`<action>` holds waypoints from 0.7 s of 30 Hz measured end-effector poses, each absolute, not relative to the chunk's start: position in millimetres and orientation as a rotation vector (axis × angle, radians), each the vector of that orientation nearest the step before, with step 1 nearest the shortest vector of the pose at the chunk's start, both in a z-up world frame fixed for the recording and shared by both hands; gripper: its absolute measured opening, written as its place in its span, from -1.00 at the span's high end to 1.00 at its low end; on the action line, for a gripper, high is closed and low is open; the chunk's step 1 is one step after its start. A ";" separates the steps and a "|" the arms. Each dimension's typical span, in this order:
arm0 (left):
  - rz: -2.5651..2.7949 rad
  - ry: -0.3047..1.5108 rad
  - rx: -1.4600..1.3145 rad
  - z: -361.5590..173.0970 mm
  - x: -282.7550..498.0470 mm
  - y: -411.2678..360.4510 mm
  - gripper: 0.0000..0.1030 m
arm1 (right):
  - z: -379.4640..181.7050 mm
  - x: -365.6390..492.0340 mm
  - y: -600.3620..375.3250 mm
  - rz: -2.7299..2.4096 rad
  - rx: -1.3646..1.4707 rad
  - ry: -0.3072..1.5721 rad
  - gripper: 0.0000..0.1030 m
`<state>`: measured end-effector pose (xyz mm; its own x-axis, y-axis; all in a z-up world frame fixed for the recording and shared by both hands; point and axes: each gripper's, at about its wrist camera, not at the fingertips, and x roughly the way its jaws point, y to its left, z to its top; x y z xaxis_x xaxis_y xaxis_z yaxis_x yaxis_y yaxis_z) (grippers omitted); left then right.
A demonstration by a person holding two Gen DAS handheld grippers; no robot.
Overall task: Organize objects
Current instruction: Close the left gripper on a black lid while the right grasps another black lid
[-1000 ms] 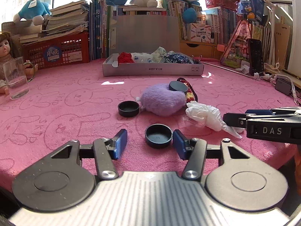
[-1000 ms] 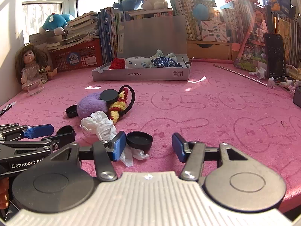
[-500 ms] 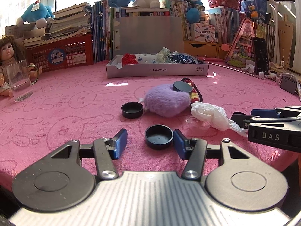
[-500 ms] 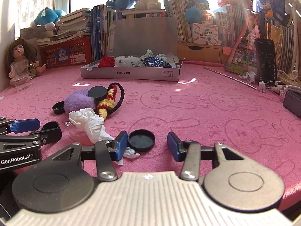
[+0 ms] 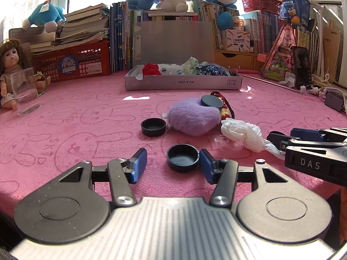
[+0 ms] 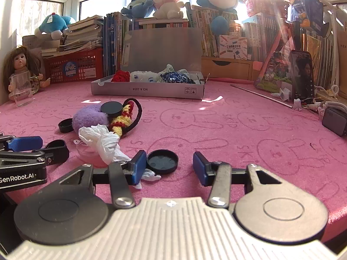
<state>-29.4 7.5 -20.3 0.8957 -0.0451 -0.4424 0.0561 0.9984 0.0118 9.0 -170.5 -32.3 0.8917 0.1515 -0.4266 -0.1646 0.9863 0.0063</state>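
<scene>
Black caps lie scattered on the pink surface (image 5: 65, 112), and each claw is lined up on one. The left claw (image 5: 171, 164) is spread, with an upturned cap (image 5: 182, 157) between its blue pads, touching or just beside the right-hand pad and apart from the left-hand one. The right claw (image 6: 167, 165) is also spread; a flat cap (image 6: 162, 161) sits between its pads, close against the left-hand pad, with crumpled white plastic (image 6: 102, 139) just beside that pad. Two more caps remain in the pile: one beside the purple plush heart (image 5: 193, 117) and one resting on top of it. The open grey box (image 5: 182, 82) at the back already holds soft items and looks like the place to put things.

The step in hand seems to be grasping. Next, each claw likely needs centring on its cap before pinching, since both caps sit off-centre. The right claw risks catching the plastic along with the cap.
</scene>
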 end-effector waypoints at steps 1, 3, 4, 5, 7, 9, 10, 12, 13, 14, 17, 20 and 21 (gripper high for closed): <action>-0.047 0.454 0.021 -20.1 -30.2 7.9 0.03 | -32.3 8.7 -170.5 0.166 -0.028 0.441 -0.09; -0.041 0.452 0.009 -19.5 -31.1 10.1 0.19 | -32.0 7.8 -170.2 0.172 -0.029 0.441 0.02; -0.041 0.452 0.002 -19.2 -31.5 11.3 0.26 | -31.7 7.4 -169.8 0.175 -0.029 0.443 0.08; -0.043 0.453 -0.006 -18.8 -31.7 12.5 0.27 | -31.3 7.4 -169.8 0.180 -0.027 0.444 0.10; -0.050 0.454 -0.015 -18.1 -31.9 13.8 0.27 | -30.5 7.5 -169.6 0.195 -0.023 0.449 0.25; -0.052 0.452 -0.016 -17.2 -32.2 13.7 0.27 | -29.7 7.3 -168.9 0.204 -0.025 0.453 0.30; -0.055 0.451 -0.015 -16.5 -32.3 13.1 0.27 | -29.3 7.1 -168.5 0.208 -0.025 0.454 0.30; -0.059 0.449 -0.012 -14.6 -32.3 12.6 0.27 | -28.8 7.2 -168.5 0.212 -0.024 0.457 0.30; -0.060 0.447 -0.012 -12.8 -32.5 11.9 0.27 | -28.5 7.3 -168.6 0.213 -0.024 0.457 0.30; -0.063 0.446 -0.011 -10.8 -32.4 11.9 0.27 | -27.7 7.8 -169.1 0.214 -0.022 0.458 0.30; -0.069 0.431 -0.009 -2.2 -32.6 12.5 0.27 | -23.7 8.7 -170.7 0.214 -0.013 0.456 0.30; -0.076 0.420 -0.008 6.8 -29.4 13.1 0.27 | -17.3 11.7 -172.6 0.214 -0.002 0.451 0.30; -0.080 0.420 -0.012 10.7 -26.8 14.2 0.27 | -14.8 13.1 -173.1 0.213 -0.001 0.449 0.30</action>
<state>-26.8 14.2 10.7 0.9098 -0.0800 -0.4073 0.0752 0.9968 -0.0279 13.1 -173.1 -14.8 0.8792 0.2043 -0.4304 -0.2045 0.9778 0.0463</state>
